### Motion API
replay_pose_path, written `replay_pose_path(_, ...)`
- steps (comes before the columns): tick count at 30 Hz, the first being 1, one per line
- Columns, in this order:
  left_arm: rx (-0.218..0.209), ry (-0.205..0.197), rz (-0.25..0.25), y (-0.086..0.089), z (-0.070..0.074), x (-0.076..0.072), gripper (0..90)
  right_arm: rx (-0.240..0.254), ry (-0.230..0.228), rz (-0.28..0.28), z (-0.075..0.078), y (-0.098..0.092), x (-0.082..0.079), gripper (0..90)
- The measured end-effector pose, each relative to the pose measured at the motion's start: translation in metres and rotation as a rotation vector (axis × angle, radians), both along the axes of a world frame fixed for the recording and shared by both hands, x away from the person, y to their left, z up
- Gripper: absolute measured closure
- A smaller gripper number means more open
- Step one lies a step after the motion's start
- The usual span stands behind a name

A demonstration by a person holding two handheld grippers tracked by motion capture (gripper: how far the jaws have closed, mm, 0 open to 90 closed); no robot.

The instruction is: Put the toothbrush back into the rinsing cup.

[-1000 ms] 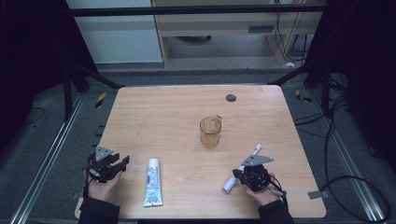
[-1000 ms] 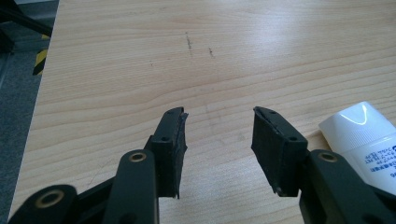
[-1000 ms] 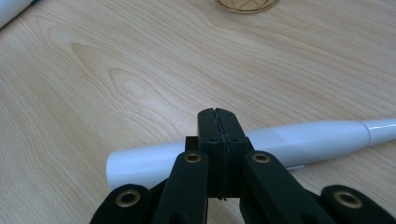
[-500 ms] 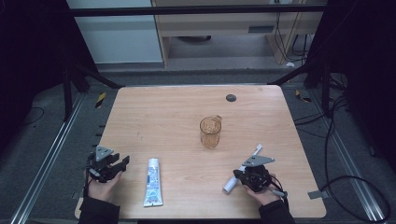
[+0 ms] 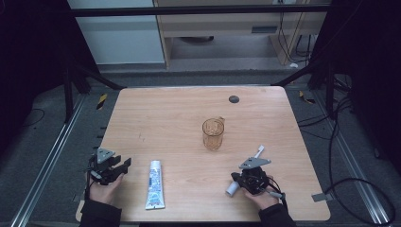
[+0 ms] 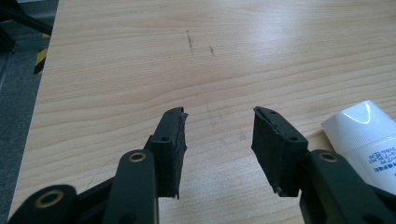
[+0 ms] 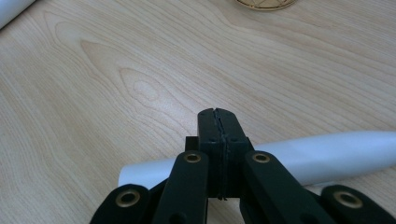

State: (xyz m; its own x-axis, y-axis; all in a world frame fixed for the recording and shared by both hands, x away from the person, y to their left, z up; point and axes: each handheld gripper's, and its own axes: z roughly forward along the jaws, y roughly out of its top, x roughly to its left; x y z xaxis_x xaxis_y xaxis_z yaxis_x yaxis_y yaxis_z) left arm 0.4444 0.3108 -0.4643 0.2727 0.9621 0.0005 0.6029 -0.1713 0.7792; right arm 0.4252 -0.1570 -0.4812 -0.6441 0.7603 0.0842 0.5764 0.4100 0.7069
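Observation:
An amber glass cup (image 5: 213,134) stands upright at the table's middle; its base (image 7: 266,3) shows at the top of the right gripper view. A white toothpaste tube (image 5: 155,184) (image 6: 369,135) lies flat near the front edge, just right of my left gripper (image 5: 124,164) (image 6: 218,122), which is open over bare wood with nothing between its fingers. My right gripper (image 5: 238,177) (image 7: 218,114) is shut, its jaws pressed together with nothing between them. It sits over a white toothbrush-like stick (image 5: 231,188) (image 7: 327,149) that lies on the table crosswise under it.
A small dark round disc (image 5: 233,99) lies near the far edge of the wooden table (image 5: 156,118). Metal frame rails (image 5: 47,165) and cables run along the floor on both sides. The tube's end (image 7: 11,9) shows at the top left of the right gripper view.

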Motion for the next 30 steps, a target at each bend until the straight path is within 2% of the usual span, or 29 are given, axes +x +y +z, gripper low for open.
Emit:
replay_pose_path(22, 0.001, 0.000, 0.001, 0.000, 0.000, -0.001, 53.0, -0.001, 0.017, -0.031, -0.001, -0.020, -0.009, 89.9)
replay_pose_path(30, 0.000, 0.000, 0.000, 0.000, 0.000, -0.001, 52.9, -0.002, 0.027, -0.032, -0.002, -0.021, -0.008, 89.7)
